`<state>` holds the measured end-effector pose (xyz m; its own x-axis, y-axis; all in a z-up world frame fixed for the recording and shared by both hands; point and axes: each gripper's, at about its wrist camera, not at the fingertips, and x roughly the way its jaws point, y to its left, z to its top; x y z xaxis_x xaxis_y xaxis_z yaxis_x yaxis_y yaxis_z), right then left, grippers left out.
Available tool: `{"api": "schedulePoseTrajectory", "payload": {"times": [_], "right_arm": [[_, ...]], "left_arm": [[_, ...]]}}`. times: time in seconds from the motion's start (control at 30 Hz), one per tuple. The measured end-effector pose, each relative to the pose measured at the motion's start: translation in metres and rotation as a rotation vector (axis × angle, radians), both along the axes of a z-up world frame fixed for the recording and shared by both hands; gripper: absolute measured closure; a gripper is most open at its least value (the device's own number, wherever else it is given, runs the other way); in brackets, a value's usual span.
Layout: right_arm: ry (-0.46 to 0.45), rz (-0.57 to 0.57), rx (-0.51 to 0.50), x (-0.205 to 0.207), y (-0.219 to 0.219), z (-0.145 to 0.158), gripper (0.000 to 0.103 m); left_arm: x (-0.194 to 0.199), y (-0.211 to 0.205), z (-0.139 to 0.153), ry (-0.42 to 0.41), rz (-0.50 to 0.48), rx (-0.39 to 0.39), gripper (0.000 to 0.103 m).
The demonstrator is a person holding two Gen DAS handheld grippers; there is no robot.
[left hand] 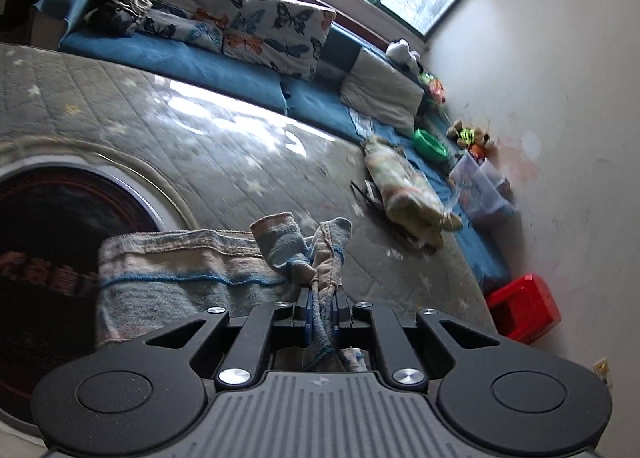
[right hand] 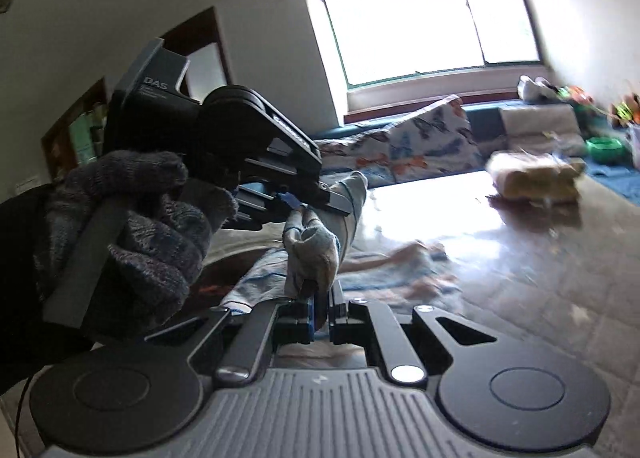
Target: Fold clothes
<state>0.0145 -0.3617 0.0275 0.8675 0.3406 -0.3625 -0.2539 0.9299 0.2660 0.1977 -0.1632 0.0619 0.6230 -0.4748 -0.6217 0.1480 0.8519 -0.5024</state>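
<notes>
A striped towel is hanging bunched above the quilted mat, its corners being pinched by the left gripper and right gripper; such thin bites are risking a slip, spoiling the fold.

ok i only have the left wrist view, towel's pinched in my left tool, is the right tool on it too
observer: yes, the right tool is shut on a bunched corner of the towel.
operator: how close are the two tools
observer: close; the left tool sits just above and beyond the right one, with a short stretch of towel between them.
operator: what's holding the left one
observer: a hand in a grey knit glove grips its handle.
</notes>
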Motion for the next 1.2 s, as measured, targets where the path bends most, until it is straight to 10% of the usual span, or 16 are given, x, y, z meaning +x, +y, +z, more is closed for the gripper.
{"api": "schedulePoseTrajectory", "payload": {"times": [0.33, 0.7, 1.2], "right_arm": [[0.073, -0.088, 0.028, -0.005, -0.025, -0.024, 0.086], [0.055, -0.139, 0.001, -0.004, -0.042, -0.011, 0.077], [0.077, 0.021, -0.006, 0.036, -0.028, 0.019, 0.073]], "left_arm": [[0.009, -0.048, -0.026, 0.024, -0.06, 0.048, 0.086], [-0.007, -0.035, -0.011, -0.068, -0.119, 0.053, 0.036], [-0.054, 0.007, -0.027, -0.203, -0.175, 0.31, 0.031]]}}
